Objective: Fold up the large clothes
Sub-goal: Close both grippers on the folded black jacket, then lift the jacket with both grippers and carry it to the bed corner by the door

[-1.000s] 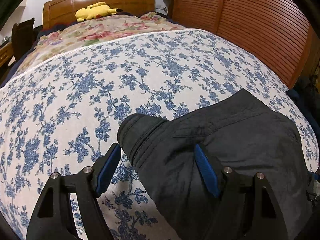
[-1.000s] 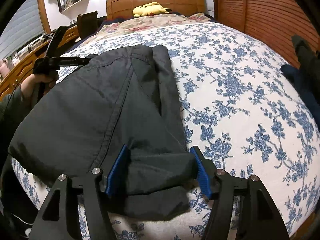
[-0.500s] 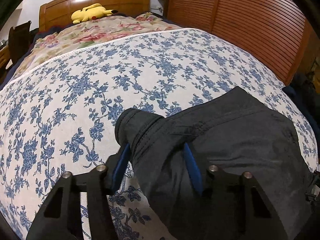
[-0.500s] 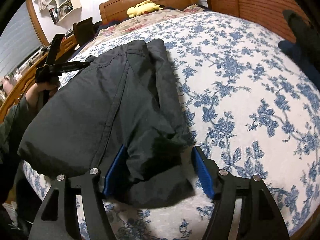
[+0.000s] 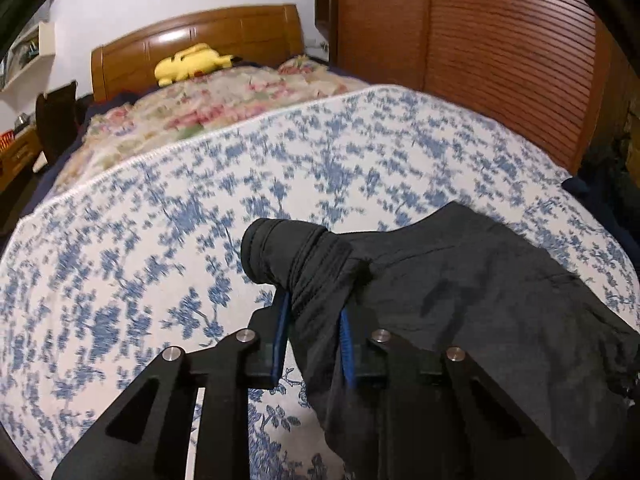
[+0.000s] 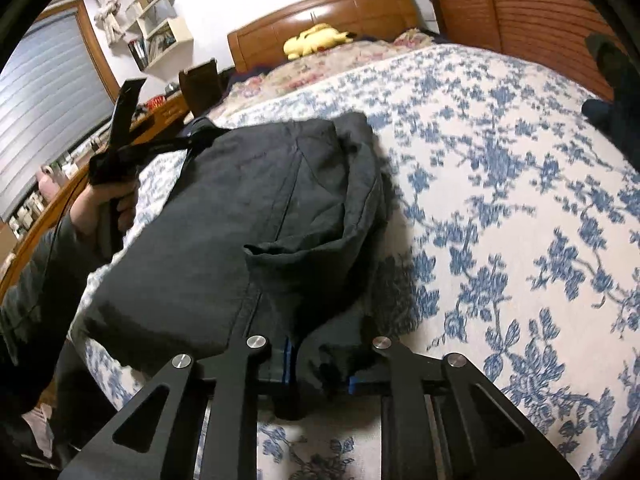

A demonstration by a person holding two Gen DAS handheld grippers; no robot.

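A black garment (image 6: 240,216) lies partly folded on the blue-flowered bedspread (image 6: 500,200). In the left wrist view its bunched corner (image 5: 292,256) pokes out past my left gripper (image 5: 314,328), whose jaws are closing and pinch the cloth between the blue pads. That corner hangs lifted off the bed. In the right wrist view my right gripper (image 6: 318,364) is closing on the garment's near corner, with cloth squeezed between its pads. The left gripper (image 6: 120,136) shows there too, held in a hand at the garment's far left edge.
A yellow plush toy (image 5: 188,64) rests by the wooden headboard (image 5: 200,36) on a pink-flowered quilt (image 5: 208,104). Slatted wooden wardrobe doors (image 5: 500,60) stand along the bed's right side. A desk and shelves (image 6: 156,36) are at the left. Dark clothes (image 6: 612,88) lie at the bed's right edge.
Both grippers went from wide open around the black cloth to pinching it. The left gripper has risen, lifting its corner off the bedspread.
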